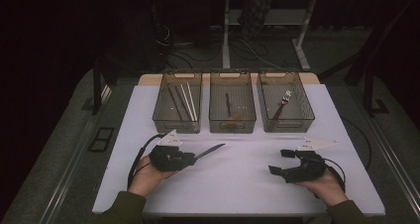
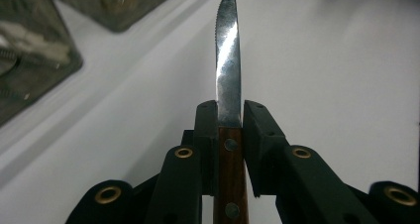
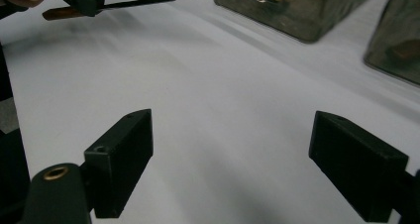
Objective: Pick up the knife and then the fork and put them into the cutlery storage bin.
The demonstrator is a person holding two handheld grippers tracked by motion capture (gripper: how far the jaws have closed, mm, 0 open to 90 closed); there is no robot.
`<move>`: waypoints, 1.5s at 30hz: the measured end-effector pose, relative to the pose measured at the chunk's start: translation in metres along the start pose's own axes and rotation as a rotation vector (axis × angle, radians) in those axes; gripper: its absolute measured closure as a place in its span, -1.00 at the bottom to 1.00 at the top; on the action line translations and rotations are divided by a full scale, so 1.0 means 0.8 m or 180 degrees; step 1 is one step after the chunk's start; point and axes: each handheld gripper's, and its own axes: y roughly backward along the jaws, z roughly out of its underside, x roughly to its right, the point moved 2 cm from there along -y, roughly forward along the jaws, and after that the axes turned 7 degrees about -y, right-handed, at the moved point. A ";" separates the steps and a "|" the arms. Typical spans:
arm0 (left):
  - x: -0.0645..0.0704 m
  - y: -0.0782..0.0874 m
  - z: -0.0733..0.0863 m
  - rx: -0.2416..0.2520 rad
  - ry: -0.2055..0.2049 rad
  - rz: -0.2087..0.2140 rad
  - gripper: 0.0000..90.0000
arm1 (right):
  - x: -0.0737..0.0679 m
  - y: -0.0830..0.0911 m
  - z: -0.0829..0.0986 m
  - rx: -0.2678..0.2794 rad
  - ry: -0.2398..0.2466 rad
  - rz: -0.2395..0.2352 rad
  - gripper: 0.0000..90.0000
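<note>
A table knife [image 2: 228,65] with a serrated steel blade and a brown wooden handle is clamped in my left gripper [image 2: 229,122], jaws shut on it where blade meets handle. From above, that left gripper [image 1: 190,158] hovers over the table's left half, and the knife [image 1: 210,150] points right and slightly away. My right gripper [image 1: 281,161] is open over the table's right half, nothing between its jaws. In the right gripper view, the right gripper [image 3: 233,154] faces bare white table, with the knife [image 3: 133,4] far off at the top left.
Three smoky clear bins line the table's far edge: the left bin [image 1: 166,116] holds chopsticks, the middle bin [image 1: 216,119] a dark utensil with a wooden handle, the right bin [image 1: 302,116] a fork. The white tabletop [image 1: 237,179] lies between the grippers.
</note>
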 end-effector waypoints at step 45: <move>0.060 -0.064 -0.092 0.0472 -0.0305 -0.0054 0.71 | -0.051 -0.066 -0.078 0.0569 -0.0607 -0.0877 0.74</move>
